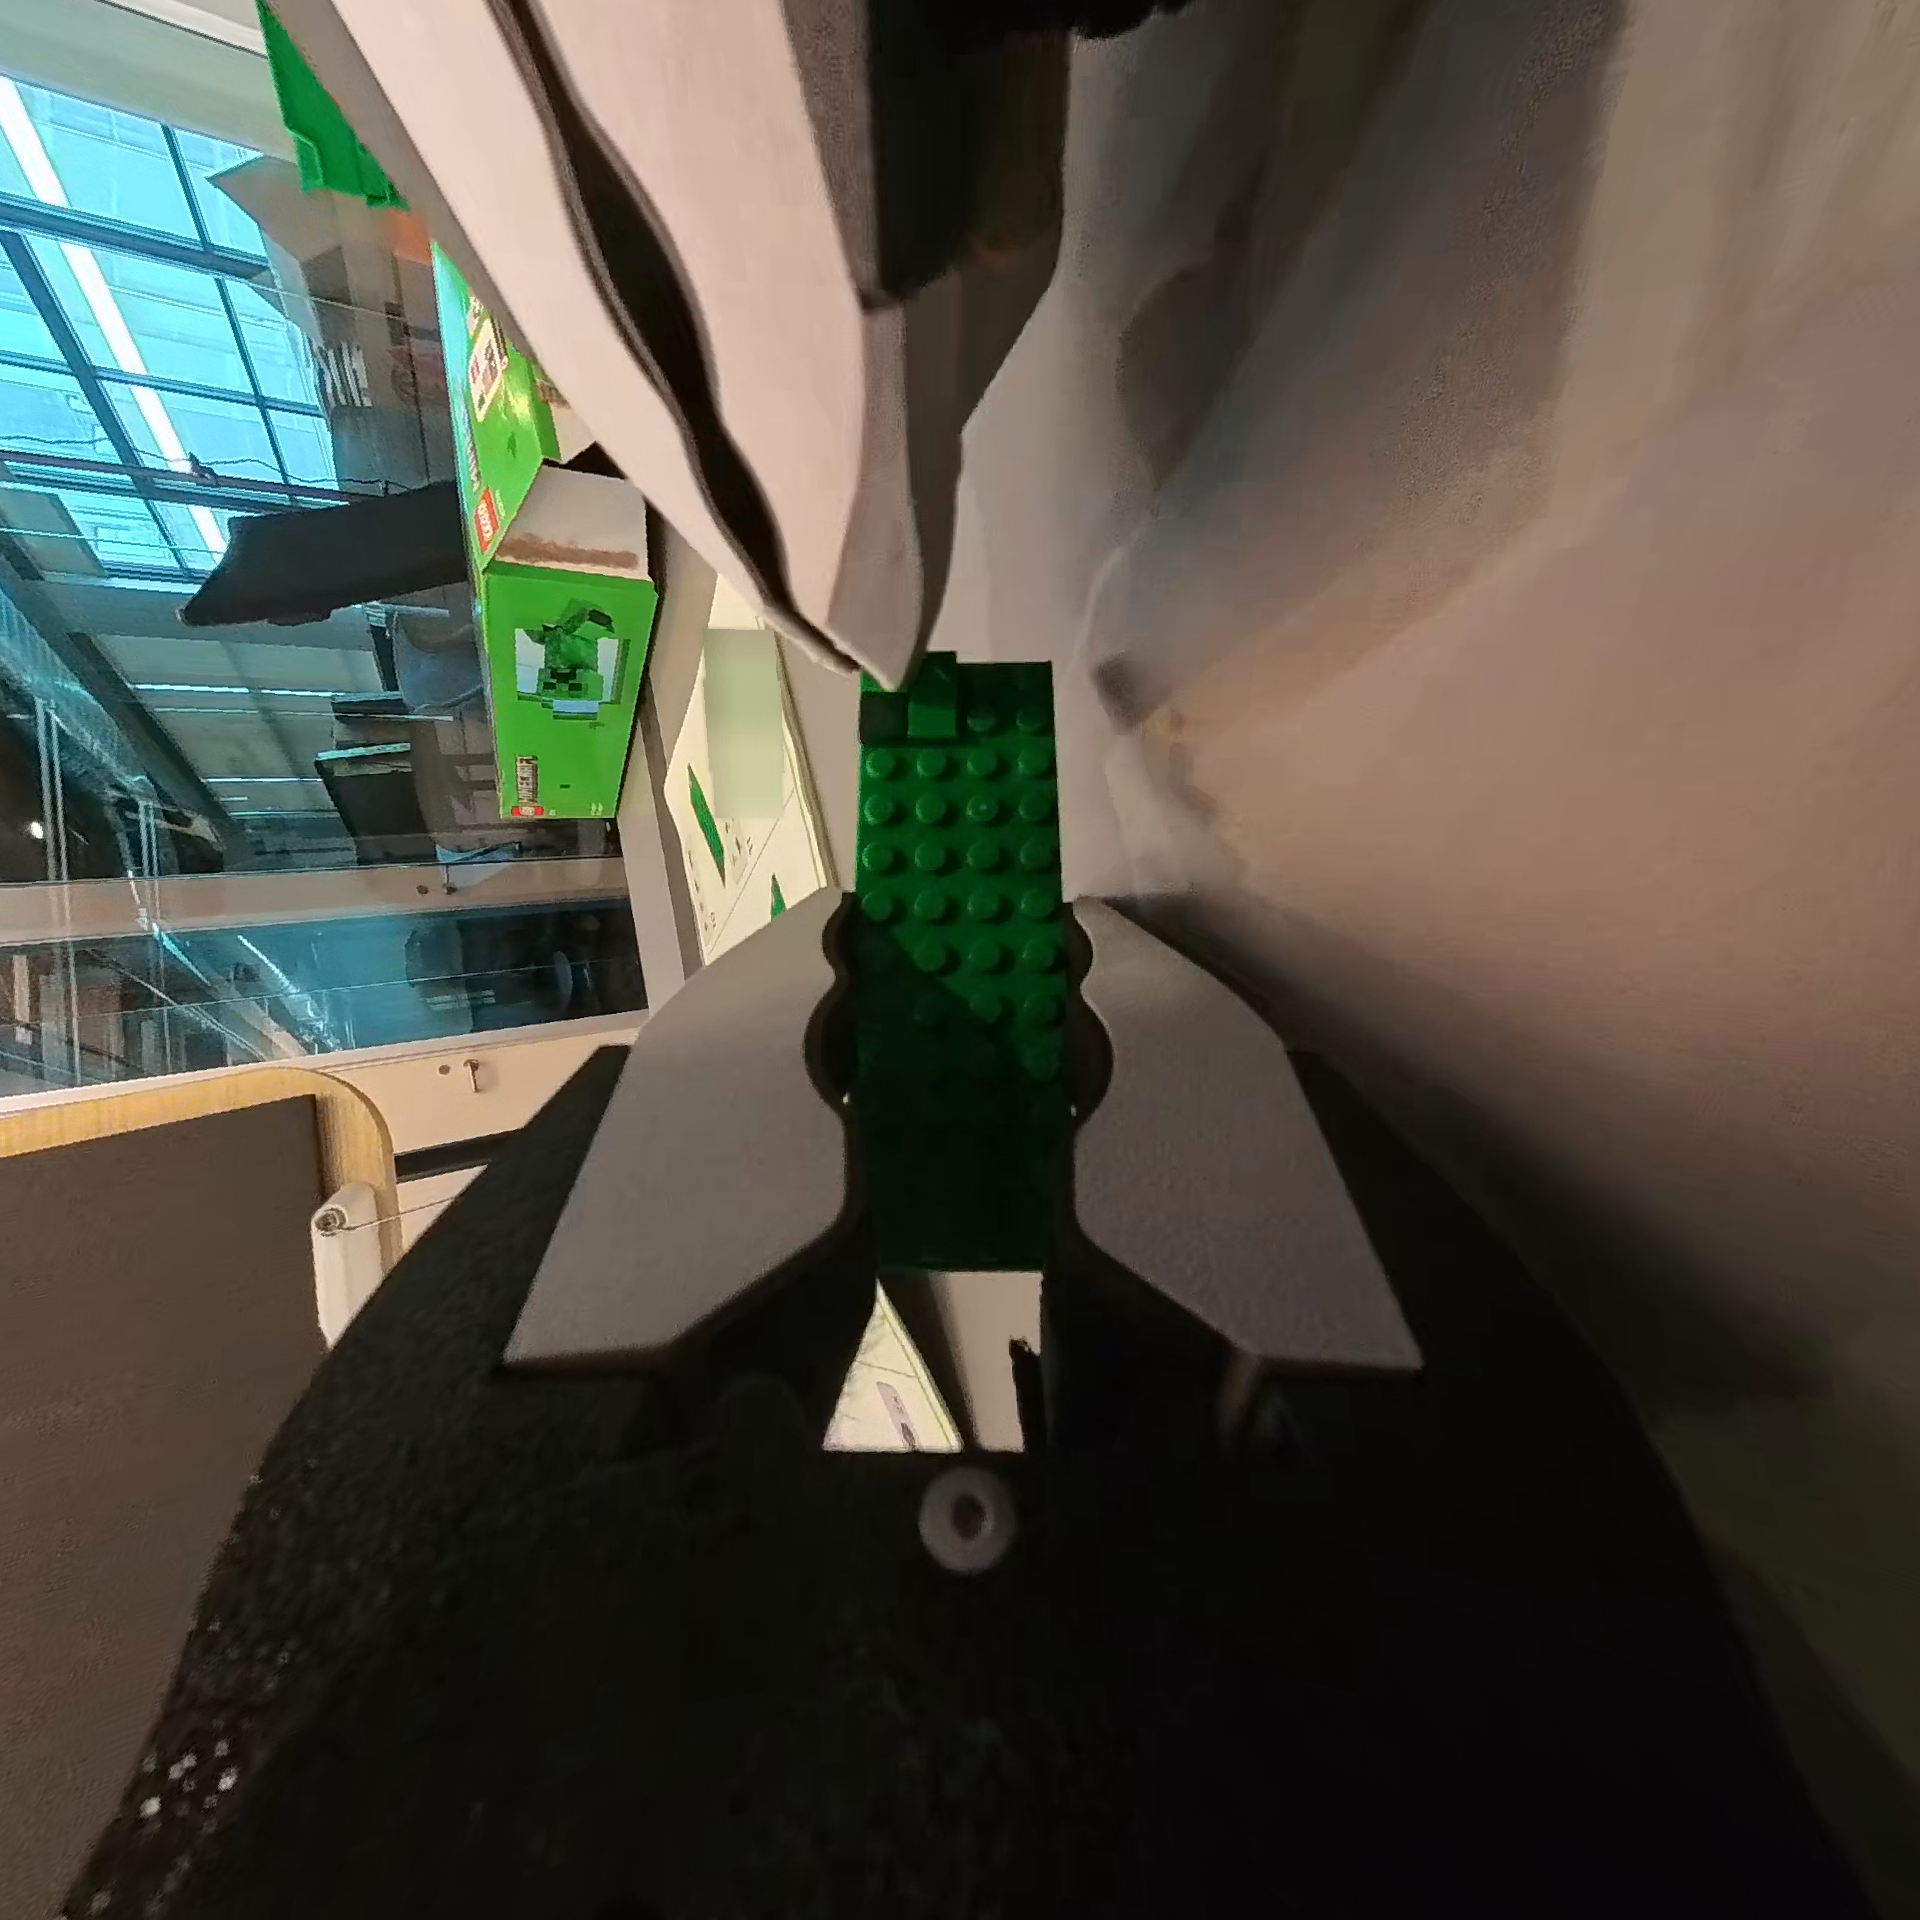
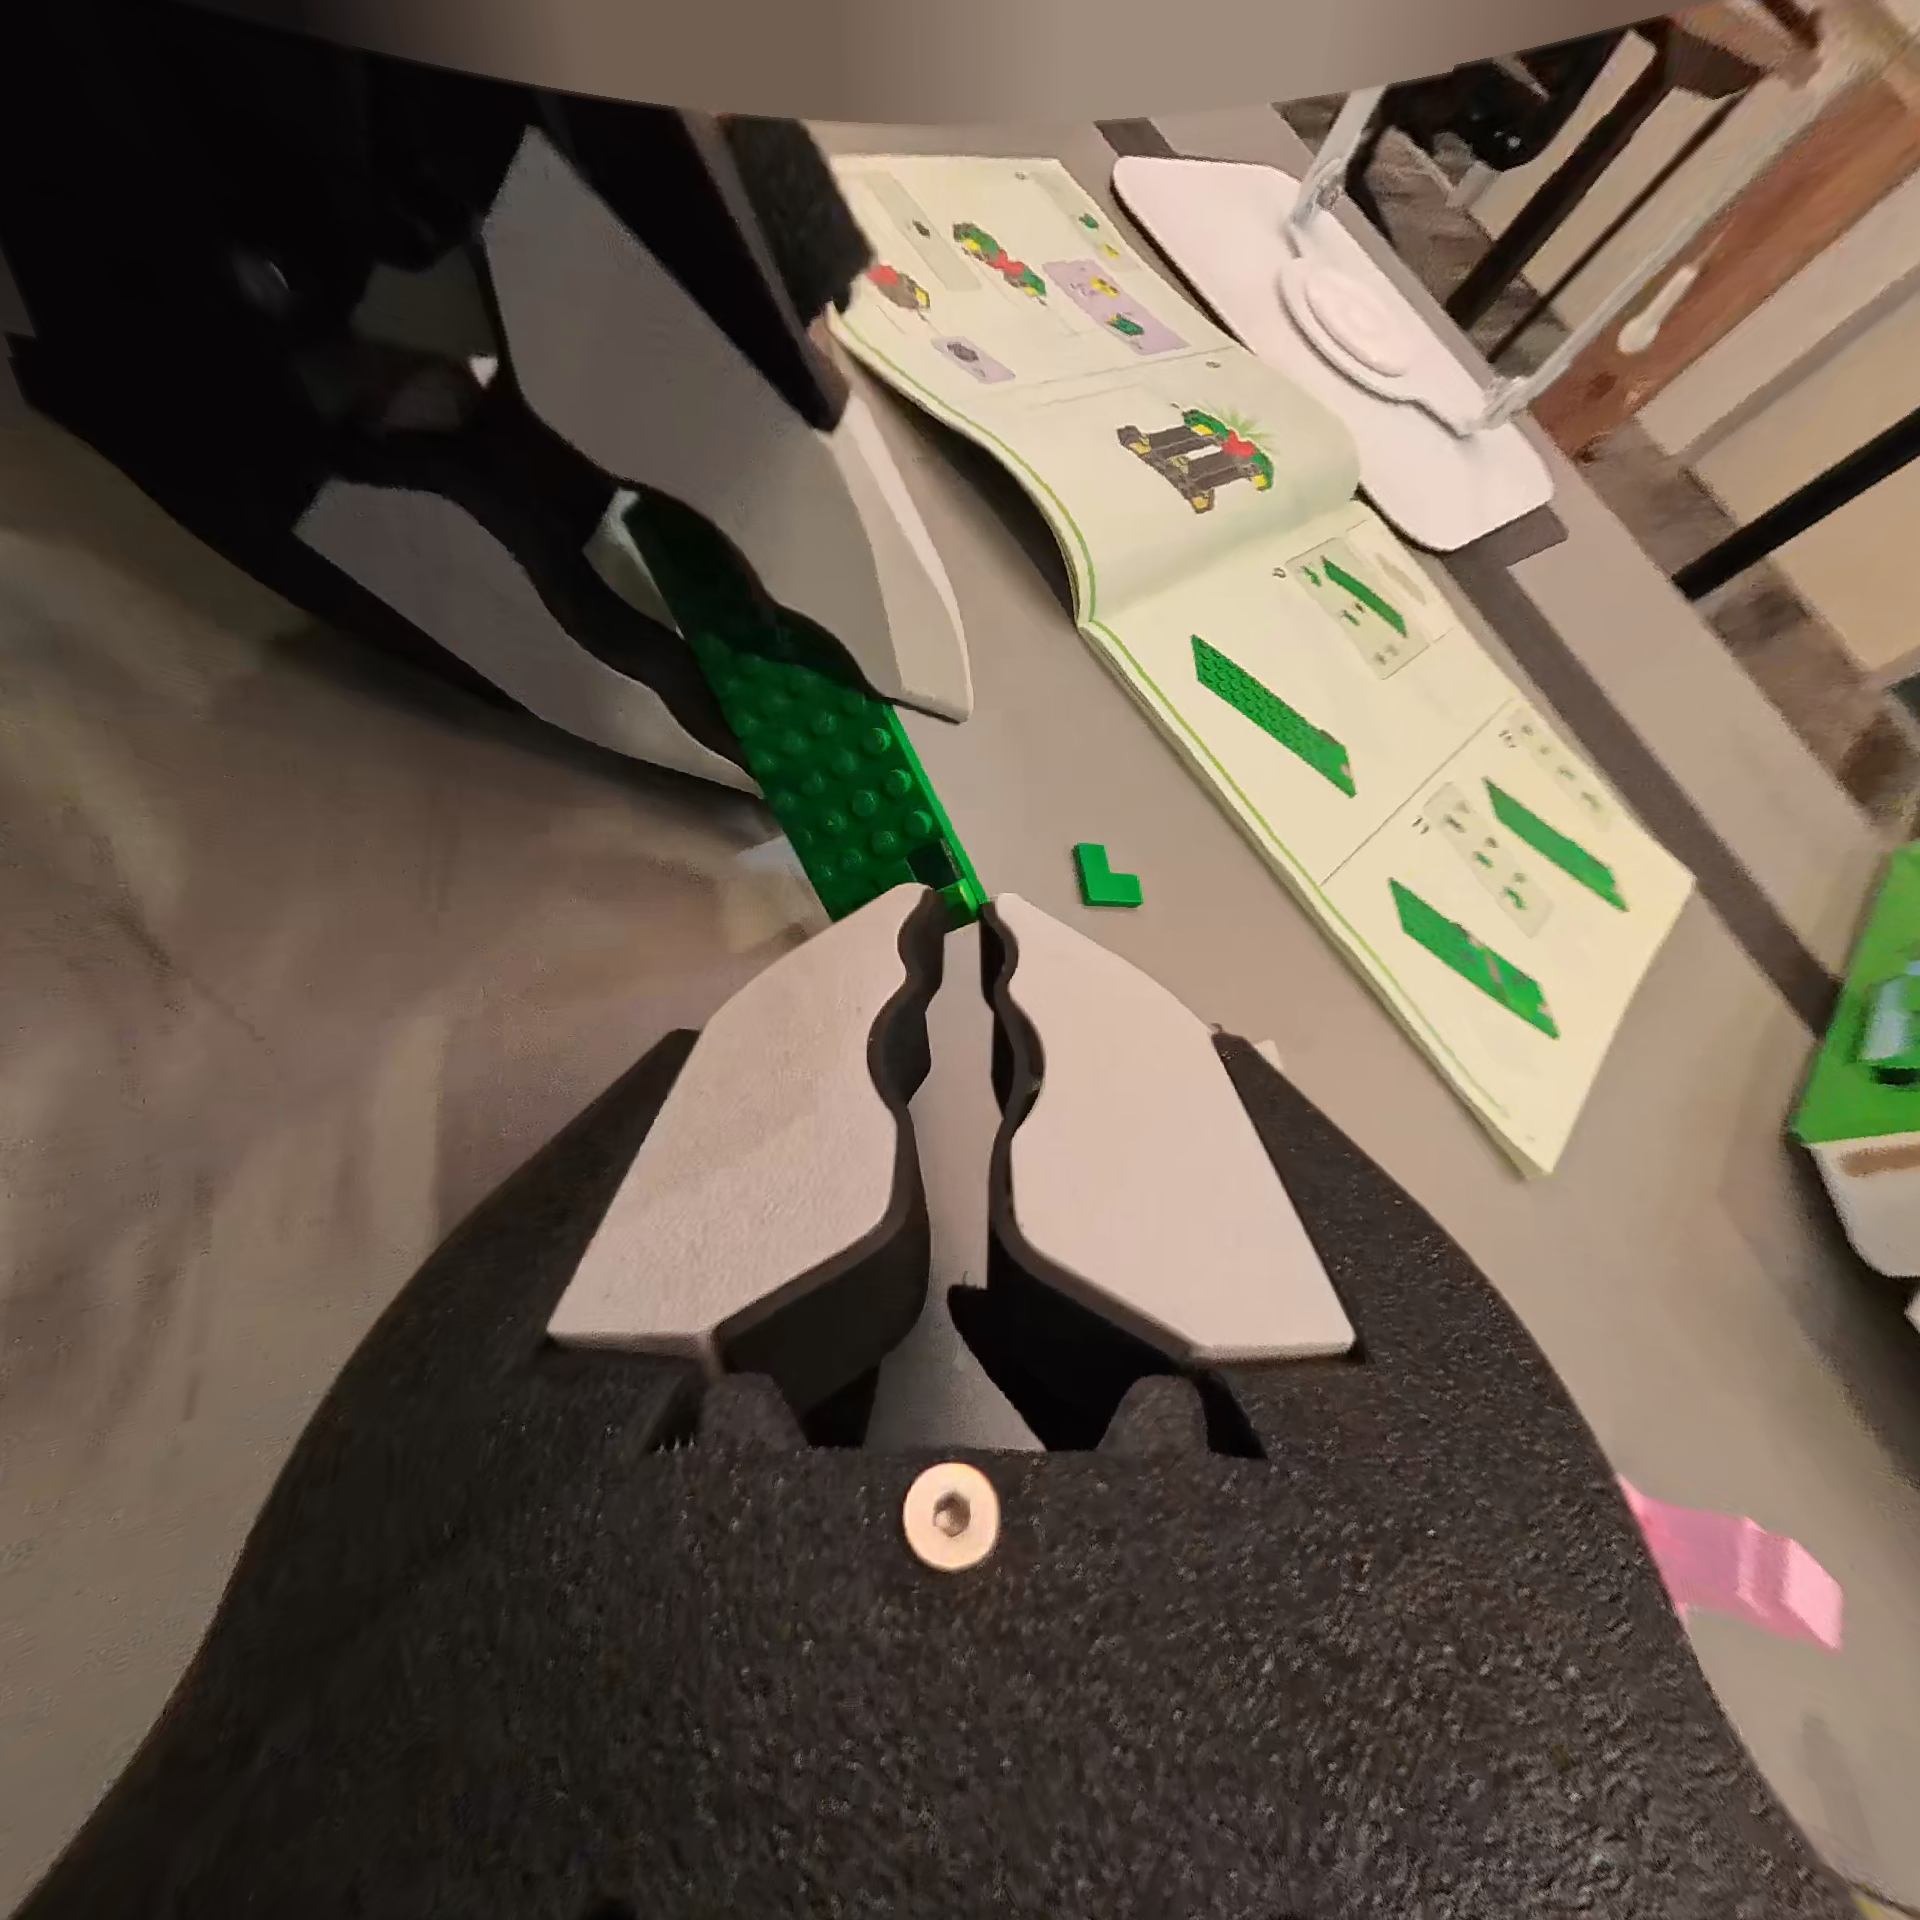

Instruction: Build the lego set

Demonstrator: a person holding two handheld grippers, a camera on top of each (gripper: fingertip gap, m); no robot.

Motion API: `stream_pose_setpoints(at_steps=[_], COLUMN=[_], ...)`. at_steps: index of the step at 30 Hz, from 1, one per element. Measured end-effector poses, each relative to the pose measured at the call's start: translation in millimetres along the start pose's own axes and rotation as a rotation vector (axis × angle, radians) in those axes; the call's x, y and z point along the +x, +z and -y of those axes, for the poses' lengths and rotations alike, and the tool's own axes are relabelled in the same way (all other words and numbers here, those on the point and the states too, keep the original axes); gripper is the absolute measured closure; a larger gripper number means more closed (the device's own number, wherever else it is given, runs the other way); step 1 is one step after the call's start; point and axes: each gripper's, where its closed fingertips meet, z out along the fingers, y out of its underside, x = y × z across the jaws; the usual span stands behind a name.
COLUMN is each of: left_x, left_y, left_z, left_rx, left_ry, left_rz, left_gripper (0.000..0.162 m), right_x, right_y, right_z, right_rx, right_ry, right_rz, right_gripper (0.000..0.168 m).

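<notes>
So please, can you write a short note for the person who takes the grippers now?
Left gripper: shut on the long green plate, held off the table.
Right gripper: nearly shut, tips at the plate's far end where small pieces already sit; whether it pinches one I cannot tell.
Loose green L-shaped piece lies on the table beside the open instruction booklet.
Left to do: almost the whole build.

The long green studded plate [image 1: 961, 904] is clamped by its long edges in my left gripper [image 1: 961, 935], lifted off the grey table and tilted. At its far end a small green piece [image 1: 932, 701] sits on the studs, where my right gripper's [image 2: 961, 914] nearly closed tips meet it. A loose green L-shaped piece [image 2: 1107, 875] lies flat on the table beside the open instruction booklet [image 2: 1299, 665].
</notes>
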Motion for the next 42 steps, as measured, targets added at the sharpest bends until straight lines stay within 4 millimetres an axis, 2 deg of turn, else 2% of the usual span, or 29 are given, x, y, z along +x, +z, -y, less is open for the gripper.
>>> stream_pose_setpoints(at_steps=[6, 11, 13, 15, 17, 19, 24, 28, 31, 35, 39, 42], left_x=[-0.1, 0.0, 0.0, -0.1, 0.0, -0.1, 0.0, 0.5, 0.9, 1.2, 1.3, 1.8], left_y=[0.1, 0.5, 0.5, 0.4, 0.6, 0.4, 0.3, -0.1, -0.8, -0.9, -1.2, -1.7], left_z=[0.4, -0.4, -0.5, -0.6, -0.8, -0.6, -0.4, 0.1, 1.1, 1.4, 2.1, 2.7], left_rx=[0.000, -0.001, 0.000, 0.004, 0.017, 0.024, 0.022, 0.018, 0.006, 0.004, -0.006, -0.016], left_ry=[0.004, -0.022, -0.023, -0.028, -0.040, -0.037, -0.032, -0.015, 0.024, 0.029, 0.054, 0.072], left_rz=[-0.002, -0.015, -0.015, -0.015, -0.021, -0.022, -0.021, -0.023, -0.017, -0.021, -0.015, -0.017], left_gripper=[0.126, 0.126, 0.126, 0.126, 0.126, 0.126, 0.126, 0.126, 0.126, 0.126, 0.126, 0.126], right_x=[0.3, 2.7, 2.8, 2.5, 2.0, -0.4, -7.0, -11.9, -14.7, -13.9, -15.3, -14.6], right_y=[0.1, -0.9, -0.8, -1.7, -3.7, -4.9, -2.4, -1.1, -2.9, -8.8, -11.0, -10.6], right_z=[-1.0, 0.0, 0.1, 1.8, 4.1, 4.9, 5.6, 3.2, 0.5, 3.4, 3.4, 1.9], right_rx=[-0.009, -0.003, 0.005, 0.046, 0.112, 0.145, 0.142, 0.123, 0.123, 0.163, 0.172, 0.170], right_ry=[-0.070, -0.329, -0.367, -0.243, -0.016, 0.088, -0.015, -0.035, -0.083, -0.035, -0.028, -0.082], right_rz=[0.016, -0.076, -0.082, -0.018, 0.106, 0.200, 0.175, 0.201, 0.215, 0.257, 0.283, 0.253], right_gripper=[0.165, 0.168, 0.168, 0.168, 0.168, 0.165, 0.152, 0.145, 0.146, 0.157, 0.159, 0.162])
